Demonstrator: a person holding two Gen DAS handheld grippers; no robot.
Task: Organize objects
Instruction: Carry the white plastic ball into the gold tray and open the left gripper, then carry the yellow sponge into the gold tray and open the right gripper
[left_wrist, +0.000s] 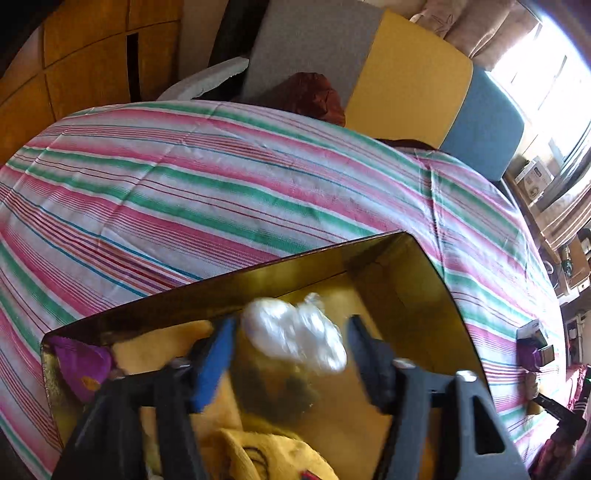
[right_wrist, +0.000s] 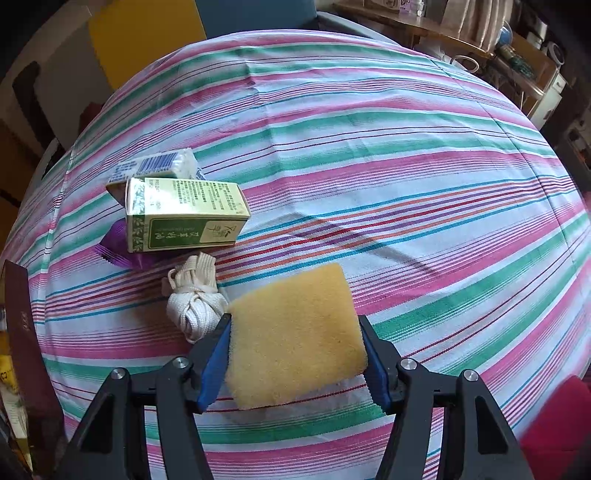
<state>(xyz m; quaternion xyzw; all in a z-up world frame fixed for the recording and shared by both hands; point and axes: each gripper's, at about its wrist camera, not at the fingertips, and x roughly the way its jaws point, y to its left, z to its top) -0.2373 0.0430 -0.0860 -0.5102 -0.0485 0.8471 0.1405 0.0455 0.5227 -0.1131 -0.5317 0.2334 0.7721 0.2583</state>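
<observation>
Over an open box with a gold lining (left_wrist: 424, 295), my left gripper (left_wrist: 291, 322) stands open. A small crumpled clear plastic bag (left_wrist: 295, 338), blurred, sits in the gap between its fingers, touching neither pad. A yellow cloth (left_wrist: 266, 454) and a purple packet (left_wrist: 83, 362) lie in the box. My right gripper (right_wrist: 294, 319) is shut on a yellow sponge (right_wrist: 295, 332), held just above the striped bedsheet (right_wrist: 406, 166). Left of the sponge lie a white strap bundle (right_wrist: 195, 299), a green carton (right_wrist: 184, 218), a blue-and-white pack (right_wrist: 162, 164) and another purple packet (right_wrist: 118, 243).
The box's dark red outer wall (right_wrist: 22, 332) shows at the left edge of the right wrist view. A sofa with grey, yellow and blue cushions (left_wrist: 406, 81) stands behind the bed. Cluttered shelves (right_wrist: 517, 55) line the far right.
</observation>
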